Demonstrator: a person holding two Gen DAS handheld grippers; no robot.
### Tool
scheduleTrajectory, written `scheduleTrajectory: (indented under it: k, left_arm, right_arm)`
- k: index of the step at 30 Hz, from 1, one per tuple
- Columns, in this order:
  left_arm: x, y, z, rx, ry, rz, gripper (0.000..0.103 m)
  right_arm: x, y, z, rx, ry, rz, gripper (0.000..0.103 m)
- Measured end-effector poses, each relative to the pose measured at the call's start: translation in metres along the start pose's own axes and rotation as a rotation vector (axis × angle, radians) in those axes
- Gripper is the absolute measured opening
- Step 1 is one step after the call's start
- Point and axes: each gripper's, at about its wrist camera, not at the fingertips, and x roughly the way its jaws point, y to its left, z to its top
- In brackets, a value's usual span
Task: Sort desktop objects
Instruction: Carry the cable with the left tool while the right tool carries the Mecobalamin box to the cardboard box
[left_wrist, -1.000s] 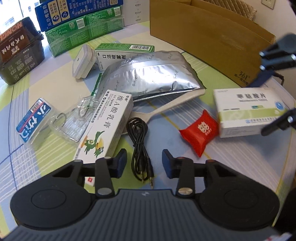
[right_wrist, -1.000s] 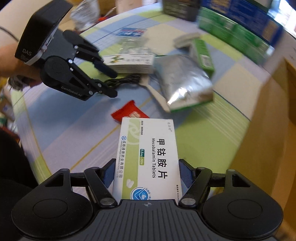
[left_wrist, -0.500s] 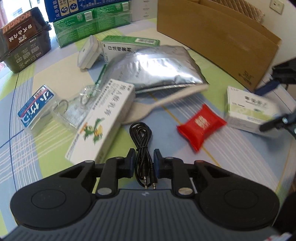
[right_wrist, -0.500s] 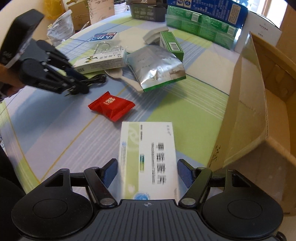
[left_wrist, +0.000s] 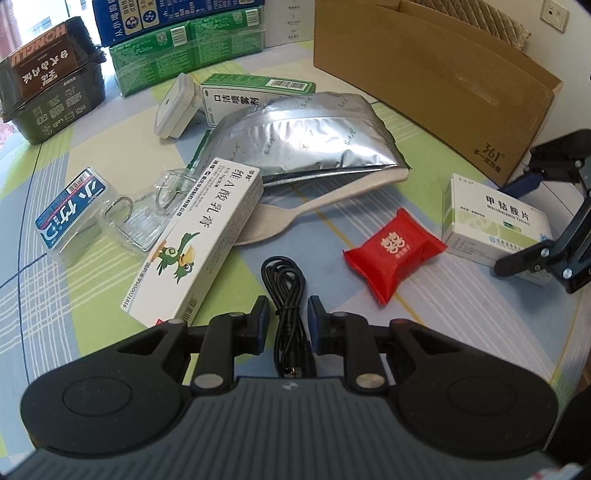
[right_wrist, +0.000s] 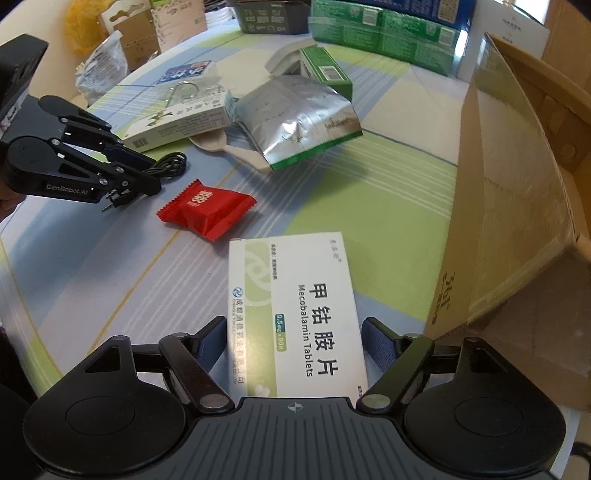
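My left gripper (left_wrist: 287, 320) is closed around a coiled black audio cable (left_wrist: 286, 295); the cable runs between the blue pads and its plugs hang near the palm. In the right wrist view the left gripper (right_wrist: 147, 173) holds the cable (right_wrist: 168, 168) just over the table. My right gripper (right_wrist: 293, 338) grips a white and green Mecobalamin tablet box (right_wrist: 299, 314), lifted slightly off the table beside the cardboard box (right_wrist: 517, 177). The tablet box also shows in the left wrist view (left_wrist: 495, 221). A red candy packet (left_wrist: 393, 247) lies between the two grippers.
On the checked tablecloth lie a silver foil pouch (left_wrist: 306, 136), a beige spoon (left_wrist: 306, 214), a long white parrot-print box (left_wrist: 195, 243), a clear plastic case (left_wrist: 147, 214), a blue-label packet (left_wrist: 70, 210), a green-white box (left_wrist: 255, 92) and a white charger (left_wrist: 173, 107). Stacked boxes stand behind.
My left gripper closed on the black cable, which was lying free between open jaws a second ago. My right gripper drew the tablet box back toward the cardboard box.
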Motion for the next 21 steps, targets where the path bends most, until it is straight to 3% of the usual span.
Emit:
scheduleTrajectory:
  k: [2, 9, 21]
  left_arm:
    - [0.0, -0.002, 0.0, 0.006, 0.004, 0.008, 0.012]
    - [-0.016, -0.009, -0.002, 0.019, 0.031, 0.053, 0.011]
    - [-0.083, -0.038, 0.014, 0.025, -0.002, 0.087, 0.011]
  right_arm:
    - [-0.001, 0.0, -0.001, 0.004, -0.002, -0.008, 0.07]
    - [-0.015, 0.002, -0.004, 0.044, -0.014, 0.001, 0.069]
    - [-0.098, 0.014, -0.003, 0.088, -0.134, 0.007, 0.069]
